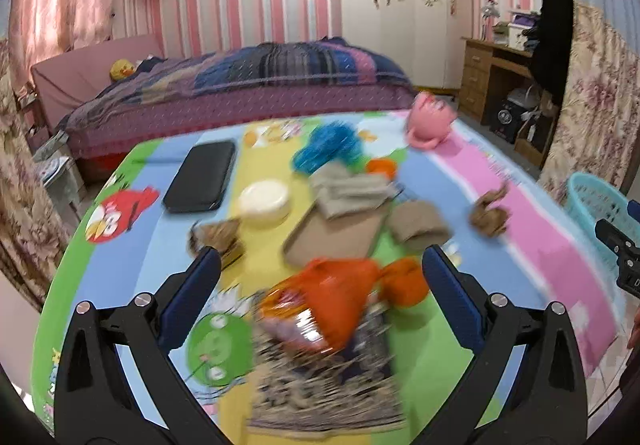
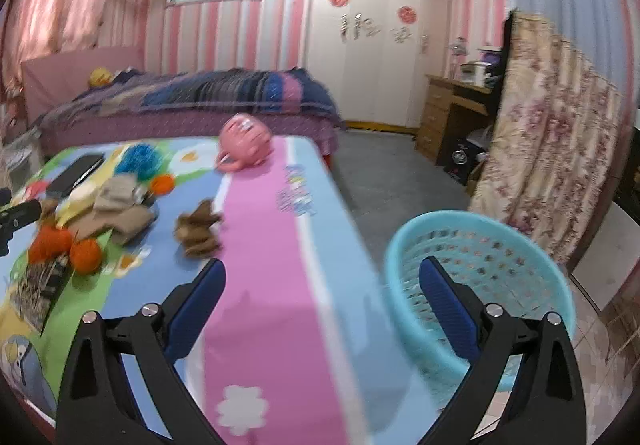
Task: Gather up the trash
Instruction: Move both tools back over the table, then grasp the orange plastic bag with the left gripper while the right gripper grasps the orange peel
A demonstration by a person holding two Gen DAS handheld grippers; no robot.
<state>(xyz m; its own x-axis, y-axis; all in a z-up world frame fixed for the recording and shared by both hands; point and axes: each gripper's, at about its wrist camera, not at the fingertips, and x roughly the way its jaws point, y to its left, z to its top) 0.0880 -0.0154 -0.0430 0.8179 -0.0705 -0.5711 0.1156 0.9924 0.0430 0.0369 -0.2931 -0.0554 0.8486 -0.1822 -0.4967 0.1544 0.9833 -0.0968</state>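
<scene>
My left gripper (image 1: 320, 265) is open above the near part of the cartoon-print table (image 1: 132, 269). Below and between its fingers lies an orange crumpled plastic bag (image 1: 340, 293) on a patterned sheet (image 1: 324, 377), untouched. Brown crumpled paper (image 1: 490, 215) lies to the right on the pink stripe, and another brown scrap (image 1: 218, 237) sits by the left finger. My right gripper (image 2: 322, 277) is open and empty over the table's right edge. The turquoise basket (image 2: 480, 265) stands on the floor just beyond that edge. The brown crumpled paper (image 2: 198, 229) lies ahead to the left.
On the table are a black case (image 1: 202, 177), a white round lid (image 1: 264, 203), beige cloths (image 1: 348, 191), blue fluffy stuff (image 1: 330, 149), orange balls (image 2: 86, 255) and a pink toy (image 1: 430, 121). A bed (image 1: 240, 85) stands behind, a floral-covered piece (image 2: 548, 149) to the right.
</scene>
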